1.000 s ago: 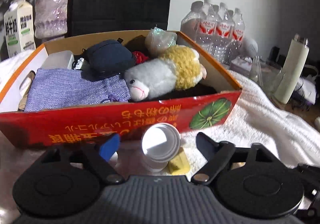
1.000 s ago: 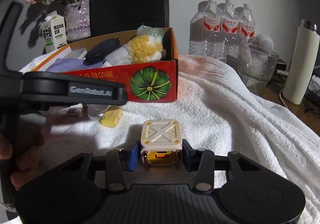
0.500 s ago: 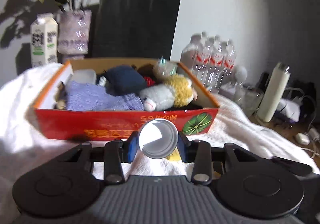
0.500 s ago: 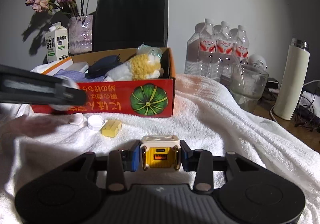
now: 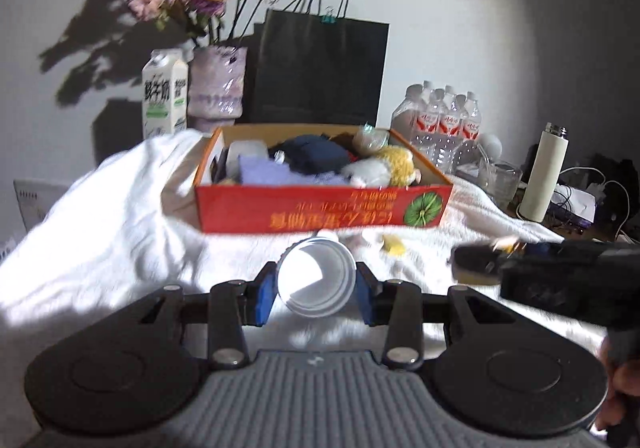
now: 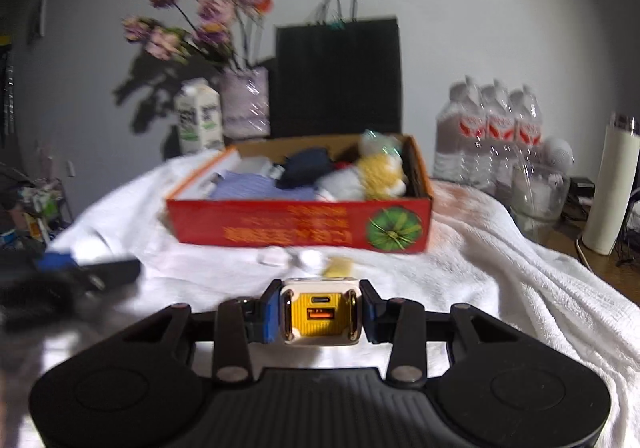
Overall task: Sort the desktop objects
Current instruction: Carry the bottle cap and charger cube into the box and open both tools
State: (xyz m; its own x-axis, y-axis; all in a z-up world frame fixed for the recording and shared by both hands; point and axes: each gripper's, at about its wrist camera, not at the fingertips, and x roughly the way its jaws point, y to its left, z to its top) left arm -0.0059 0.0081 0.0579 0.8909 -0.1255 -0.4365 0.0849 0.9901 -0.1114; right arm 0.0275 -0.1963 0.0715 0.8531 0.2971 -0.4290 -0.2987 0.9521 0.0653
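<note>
My left gripper [image 5: 316, 290] is shut on a small white cup [image 5: 316, 280], held above the white towel with its mouth facing the camera. My right gripper [image 6: 320, 314] is shut on a yellow and cream charger block [image 6: 320, 314]. Ahead in both views stands the red cardboard box [image 5: 320, 209] [image 6: 300, 226], filled with a plush sheep [image 5: 384, 169], a purple pouch [image 5: 276, 171] and a dark blue case [image 5: 312, 153]. In front of the box lie a white cap [image 6: 310, 258], a yellow piece [image 6: 339, 267] and a small white lump [image 6: 272, 258]. The right gripper shows blurred at the left wrist view's right edge [image 5: 496, 262].
A white towel [image 6: 500, 268] covers the table. Behind the box stand a milk carton [image 5: 164, 99], a vase of flowers [image 5: 216, 87] and a black paper bag [image 5: 320, 71]. Water bottles [image 6: 492, 135], a glass jar [image 6: 538, 195] and a white flask [image 6: 612, 183] stand at the right.
The left gripper closed on the white cup and lifted it, pulling back from the box. The right gripper rose and drew back with the charger block.
</note>
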